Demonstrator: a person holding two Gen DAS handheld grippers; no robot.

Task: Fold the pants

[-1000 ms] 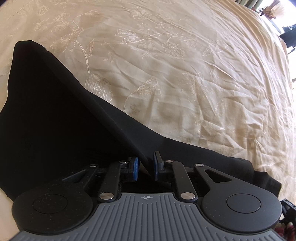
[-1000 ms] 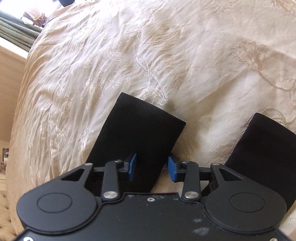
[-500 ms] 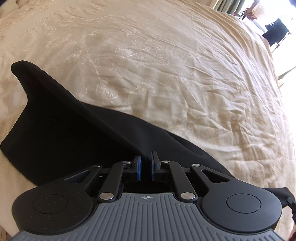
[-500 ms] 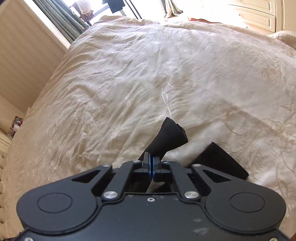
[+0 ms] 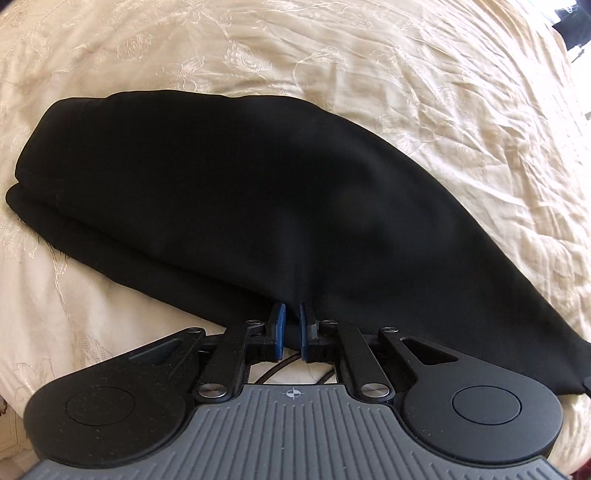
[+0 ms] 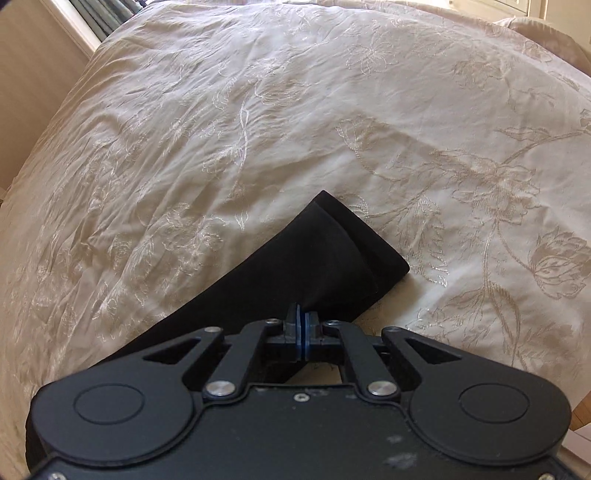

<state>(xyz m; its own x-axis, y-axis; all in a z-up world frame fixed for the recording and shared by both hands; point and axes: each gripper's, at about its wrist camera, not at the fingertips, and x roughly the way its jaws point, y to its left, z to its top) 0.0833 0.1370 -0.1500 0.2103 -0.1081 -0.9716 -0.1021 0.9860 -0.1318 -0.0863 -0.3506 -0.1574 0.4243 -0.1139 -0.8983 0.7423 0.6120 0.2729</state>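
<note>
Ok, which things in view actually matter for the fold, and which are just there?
In the job:
black pants
left gripper, pinching the pants
right gripper, pinching a leg end

Just there:
cream bedspread
curtains

One pair of black pants [image 5: 258, 192] lies on one cream bedspread [image 5: 406, 66], with two leg ends stacked together in the right wrist view. Two grippers show, the left gripper [image 5: 291, 325] and the right gripper [image 6: 302, 325], each with two fingers.
</note>
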